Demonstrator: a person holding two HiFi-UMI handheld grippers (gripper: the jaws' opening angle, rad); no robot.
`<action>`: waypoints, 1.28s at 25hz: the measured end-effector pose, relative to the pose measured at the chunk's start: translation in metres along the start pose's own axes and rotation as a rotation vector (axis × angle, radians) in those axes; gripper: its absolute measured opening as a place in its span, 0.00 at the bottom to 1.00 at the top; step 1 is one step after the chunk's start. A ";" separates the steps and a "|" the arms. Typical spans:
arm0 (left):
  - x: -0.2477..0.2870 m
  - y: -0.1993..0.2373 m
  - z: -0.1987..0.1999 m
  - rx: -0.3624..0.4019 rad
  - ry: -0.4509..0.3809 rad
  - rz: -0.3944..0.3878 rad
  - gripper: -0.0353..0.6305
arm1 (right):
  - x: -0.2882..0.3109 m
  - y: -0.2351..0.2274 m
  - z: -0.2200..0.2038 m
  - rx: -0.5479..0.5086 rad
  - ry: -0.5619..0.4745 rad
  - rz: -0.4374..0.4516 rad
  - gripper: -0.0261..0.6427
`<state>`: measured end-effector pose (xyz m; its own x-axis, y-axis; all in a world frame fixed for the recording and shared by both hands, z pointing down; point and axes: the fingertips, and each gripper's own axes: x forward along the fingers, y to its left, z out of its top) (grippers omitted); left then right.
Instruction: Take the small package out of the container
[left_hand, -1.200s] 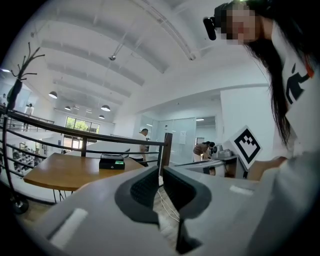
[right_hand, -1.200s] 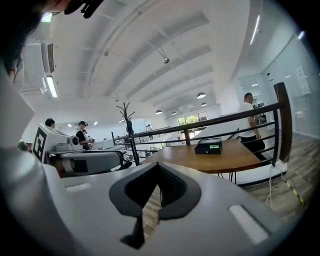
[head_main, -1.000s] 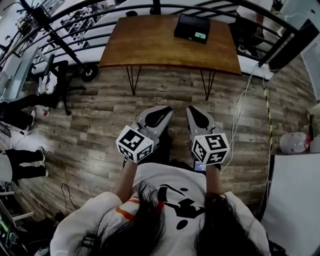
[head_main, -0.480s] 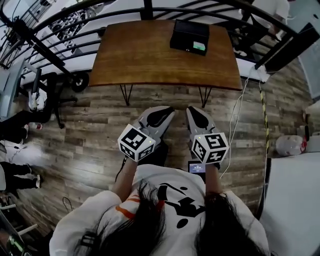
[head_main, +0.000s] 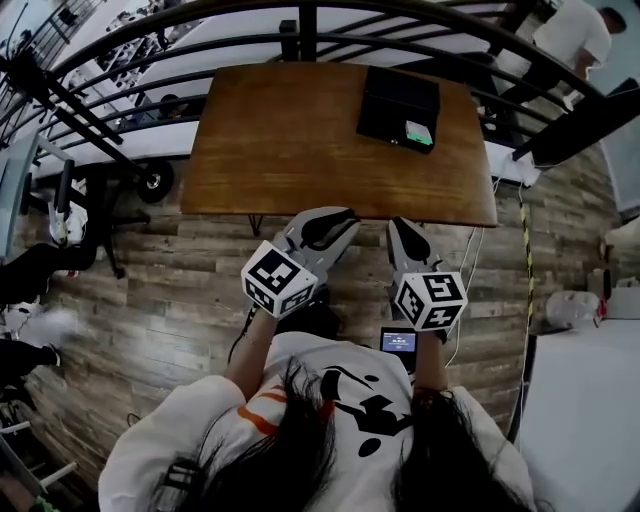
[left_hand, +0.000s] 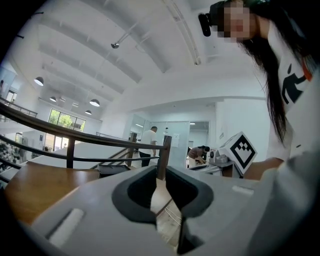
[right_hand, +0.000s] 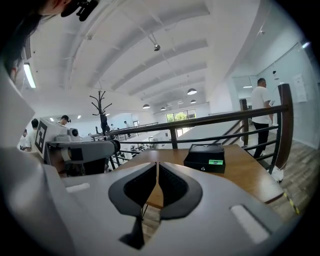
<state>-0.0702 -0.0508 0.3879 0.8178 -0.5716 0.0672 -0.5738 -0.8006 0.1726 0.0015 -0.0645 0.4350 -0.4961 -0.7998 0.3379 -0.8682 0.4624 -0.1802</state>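
A black box-shaped container (head_main: 398, 105) with a green label (head_main: 418, 133) sits at the far right of a wooden table (head_main: 280, 140). It also shows in the right gripper view (right_hand: 205, 157) and, smaller, in the left gripper view (left_hand: 112, 169). No small package is visible. My left gripper (head_main: 346, 213) and right gripper (head_main: 397, 224) are held side by side at the table's near edge, well short of the container. Both are shut with nothing between their jaws, as seen on the left gripper (left_hand: 161, 172) and the right gripper (right_hand: 157, 165).
A dark railing (head_main: 300, 20) runs behind the table, with people standing beyond it. A white cable (head_main: 470, 260) trails on the wood floor at the right. A wheeled stand (head_main: 70, 190) is at the left, and a white surface (head_main: 590, 400) at the lower right.
The table and container have come nearer in the head view. Both grippers, earlier over bare floor, now reach the table's near edge. Their jaws look unchanged.
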 end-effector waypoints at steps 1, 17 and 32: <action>0.004 0.008 0.000 0.000 0.002 -0.007 0.10 | 0.007 -0.003 0.001 0.005 -0.001 -0.010 0.09; 0.041 0.055 -0.010 -0.035 0.050 -0.051 0.10 | 0.042 -0.040 0.004 0.043 0.022 -0.091 0.10; 0.147 0.103 0.001 -0.021 0.077 0.058 0.10 | 0.108 -0.140 0.035 0.038 0.068 0.031 0.14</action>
<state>-0.0092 -0.2176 0.4144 0.7846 -0.6008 0.1530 -0.6199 -0.7620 0.1871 0.0695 -0.2290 0.4641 -0.5222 -0.7567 0.3934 -0.8527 0.4711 -0.2258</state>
